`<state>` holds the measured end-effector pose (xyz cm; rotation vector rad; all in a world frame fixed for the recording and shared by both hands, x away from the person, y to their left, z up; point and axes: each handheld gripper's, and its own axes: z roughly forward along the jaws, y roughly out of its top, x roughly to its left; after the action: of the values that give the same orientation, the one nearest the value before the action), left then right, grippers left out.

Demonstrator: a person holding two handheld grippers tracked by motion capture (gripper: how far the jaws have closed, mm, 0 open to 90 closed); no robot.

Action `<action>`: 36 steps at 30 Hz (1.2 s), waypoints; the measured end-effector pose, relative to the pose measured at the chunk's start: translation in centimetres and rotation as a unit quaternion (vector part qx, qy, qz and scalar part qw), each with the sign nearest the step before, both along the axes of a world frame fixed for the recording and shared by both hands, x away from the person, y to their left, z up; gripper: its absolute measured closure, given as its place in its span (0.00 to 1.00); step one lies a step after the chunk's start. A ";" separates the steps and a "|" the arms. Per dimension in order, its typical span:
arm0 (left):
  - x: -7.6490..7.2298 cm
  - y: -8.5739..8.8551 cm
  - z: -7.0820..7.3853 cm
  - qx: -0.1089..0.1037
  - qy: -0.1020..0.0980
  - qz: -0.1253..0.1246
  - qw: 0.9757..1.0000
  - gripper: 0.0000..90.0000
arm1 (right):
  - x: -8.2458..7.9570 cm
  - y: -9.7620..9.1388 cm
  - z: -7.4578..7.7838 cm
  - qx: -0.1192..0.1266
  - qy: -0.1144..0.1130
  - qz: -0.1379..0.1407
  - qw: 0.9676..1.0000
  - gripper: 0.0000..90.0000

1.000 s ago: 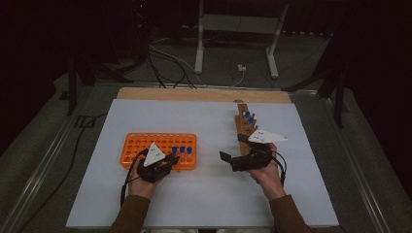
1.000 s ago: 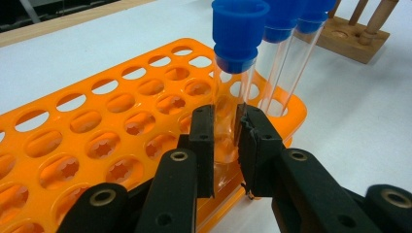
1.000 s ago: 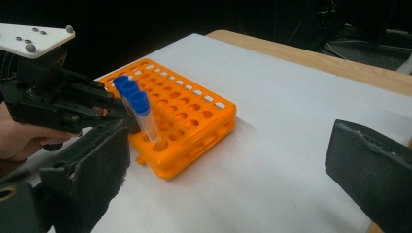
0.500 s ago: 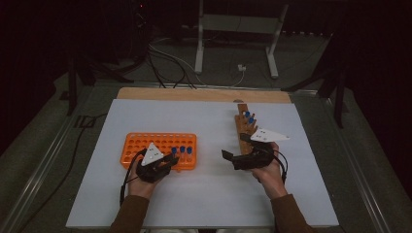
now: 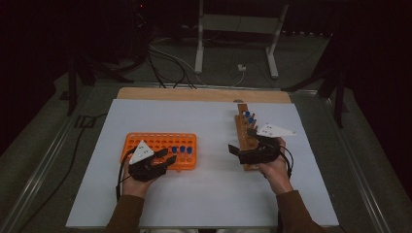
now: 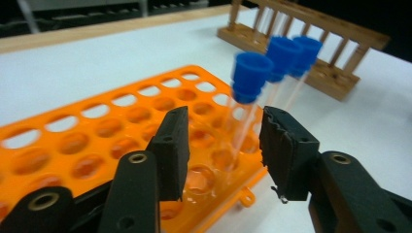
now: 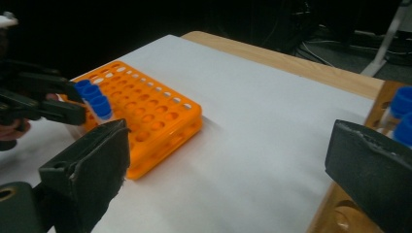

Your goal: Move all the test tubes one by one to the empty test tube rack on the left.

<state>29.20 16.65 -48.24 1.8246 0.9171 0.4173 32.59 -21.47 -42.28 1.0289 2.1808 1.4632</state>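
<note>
A: Left first. Left gripper [image 6: 221, 150] sits at the near right corner of the orange rack [image 5: 145, 141]; its jaws have just been opening and now stand apart, with the nearest tube [image 6: 245, 104] between them, pads clear of the glass. So released, not gripped.

B: Risk there?

A: The tube leans a bit in its hole. If the hand pulls back crooked, a pad could catch the blue cap [image 6: 251, 72] and tip or lift the tube out again. Two more capped tubes [image 6: 286, 58] stand just behind it, touching or nearly so, and a sideways swipe would knock those too. The rack is light plastic on a smooth white sheet [image 5: 214, 189], so I'd guess it slides if bumped.

B: Tube's look?

A: Clear, thin, narrow, blue flared cap on top, seated in the rack's right end, in the near rows. Contents I can't make out.

B: Right side?

A: Right gripper [image 7: 228, 160] hovers at the near end of the wooden rack [image 5: 241, 133], on the right of the sheet, jaws wide apart and nothing between them. Blue-capped tubes [image 5: 248, 117] wait toward the far end of that rack. Risk: closing on a cap instead of the glass would likely pop it or drop the tube on the way over; nudging the wooden rack could rattle the rest.
</note>
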 end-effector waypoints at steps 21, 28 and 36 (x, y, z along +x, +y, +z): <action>0.0 0.7 0.9 0.008 -0.002 0.048 0.999 0.05 | 3.8 -2.6 -0.8 -0.037 0.010 -0.081 0.996 0.07; 0.1 0.8 0.8 0.005 0.002 0.050 0.999 0.01 | 5.5 -3.1 -1.5 -0.040 0.030 -0.096 0.994 0.19; 0.1 0.9 0.8 0.008 -0.001 0.055 0.998 0.01 | 6.6 -3.2 -2.6 -0.066 0.030 -0.112 0.991 0.57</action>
<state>29.31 17.52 -47.42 1.7928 1.0185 0.4949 39.20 -24.68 -44.86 1.2392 2.0921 1.1879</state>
